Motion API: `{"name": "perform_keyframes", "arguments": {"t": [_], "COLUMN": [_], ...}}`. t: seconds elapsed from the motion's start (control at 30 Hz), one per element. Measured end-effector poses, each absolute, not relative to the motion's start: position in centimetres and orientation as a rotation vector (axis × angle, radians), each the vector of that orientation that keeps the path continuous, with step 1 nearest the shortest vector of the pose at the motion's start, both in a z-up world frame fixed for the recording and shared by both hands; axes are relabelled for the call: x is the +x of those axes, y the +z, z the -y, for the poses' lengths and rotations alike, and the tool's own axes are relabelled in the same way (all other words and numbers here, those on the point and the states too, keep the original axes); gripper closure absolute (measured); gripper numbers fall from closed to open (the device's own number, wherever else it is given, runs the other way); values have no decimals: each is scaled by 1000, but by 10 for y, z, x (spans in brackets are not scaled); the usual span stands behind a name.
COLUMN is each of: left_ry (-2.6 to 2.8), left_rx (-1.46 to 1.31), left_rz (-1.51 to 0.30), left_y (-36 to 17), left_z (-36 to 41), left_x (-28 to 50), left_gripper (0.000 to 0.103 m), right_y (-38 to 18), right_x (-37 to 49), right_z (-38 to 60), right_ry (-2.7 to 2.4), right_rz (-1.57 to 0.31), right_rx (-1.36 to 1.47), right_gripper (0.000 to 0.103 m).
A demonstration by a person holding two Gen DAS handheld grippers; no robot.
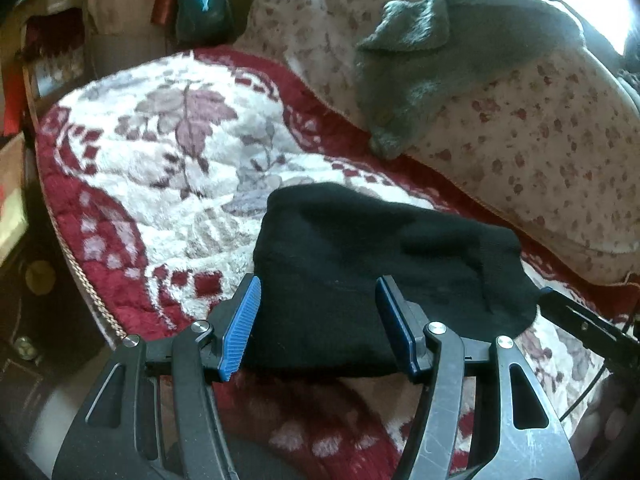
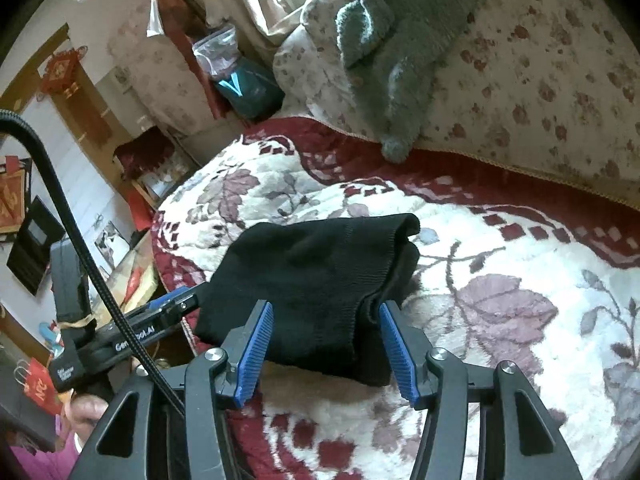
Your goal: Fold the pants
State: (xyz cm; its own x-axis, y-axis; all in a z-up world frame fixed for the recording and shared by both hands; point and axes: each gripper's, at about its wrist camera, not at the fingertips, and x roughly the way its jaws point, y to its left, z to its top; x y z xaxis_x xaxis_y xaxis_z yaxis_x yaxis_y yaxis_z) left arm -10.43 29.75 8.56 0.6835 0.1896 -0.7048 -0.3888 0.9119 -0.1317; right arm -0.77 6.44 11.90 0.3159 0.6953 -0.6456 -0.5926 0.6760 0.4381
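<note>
I take the black pants (image 1: 360, 272) as my landmark: they lie folded into a compact bundle on the red-and-white floral blanket (image 1: 160, 152), with plush pile showing on every side of them.

My left gripper (image 1: 318, 326) sits at the near edge of the pants. Its jaws stand wide apart, the blue ribbed pads (image 1: 240, 328) flanking the near hem of the bundle with black fabric showing in the gap between them. I cannot tell whether either pad touches the cloth; nothing is pinched.

My right gripper (image 2: 326, 354) is at the pants' other end, where the ribbed cuff layers stack up (image 2: 376, 280). Its jaws are also spread wide, one pad on each side of the bundle's near corner, gripping nothing.

In the right wrist view I see the left gripper (image 2: 172, 300) coming in from the far side of the pants, its tip right at the fabric edge, with a black braided cable (image 2: 80, 248) arcing over it. In the left wrist view the tip of the right gripper (image 1: 576, 320) shows just beyond the pants' right corner.

Well beyond the pants, a grey fuzzy garment (image 1: 452, 52) drapes over a floral-print quilt (image 1: 540, 152) that runs along the blanket's far border. A teal bag (image 1: 204, 4) stands past the quilt's end.
</note>
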Motion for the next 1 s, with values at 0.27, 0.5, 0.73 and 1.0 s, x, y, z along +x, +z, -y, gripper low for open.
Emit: {"name": "perform_keyframes", "arguments": {"t": [0.27, 0.5, 0.73, 1.0], "left_ry": [345, 360, 373, 369], "left_rx": [-232, -227, -216, -187], "left_rz": [-696, -684, -667, -647], "left_y": [104, 112, 119, 125], "left_z": [-271, -260, -250, -237], "left_x": [-125, -140, -152, -158], "left_gripper": [43, 43, 43, 43], "right_y": [136, 145, 149, 152], "right_x": [-33, -52, -61, -68], "right_z": [-64, -64, -55, -49], "right_ry": [878, 902, 899, 905], "right_rz": [-864, -833, -828, -819], "right_rx": [96, 90, 106, 107], "right_gripper": [50, 50, 50, 49]}}
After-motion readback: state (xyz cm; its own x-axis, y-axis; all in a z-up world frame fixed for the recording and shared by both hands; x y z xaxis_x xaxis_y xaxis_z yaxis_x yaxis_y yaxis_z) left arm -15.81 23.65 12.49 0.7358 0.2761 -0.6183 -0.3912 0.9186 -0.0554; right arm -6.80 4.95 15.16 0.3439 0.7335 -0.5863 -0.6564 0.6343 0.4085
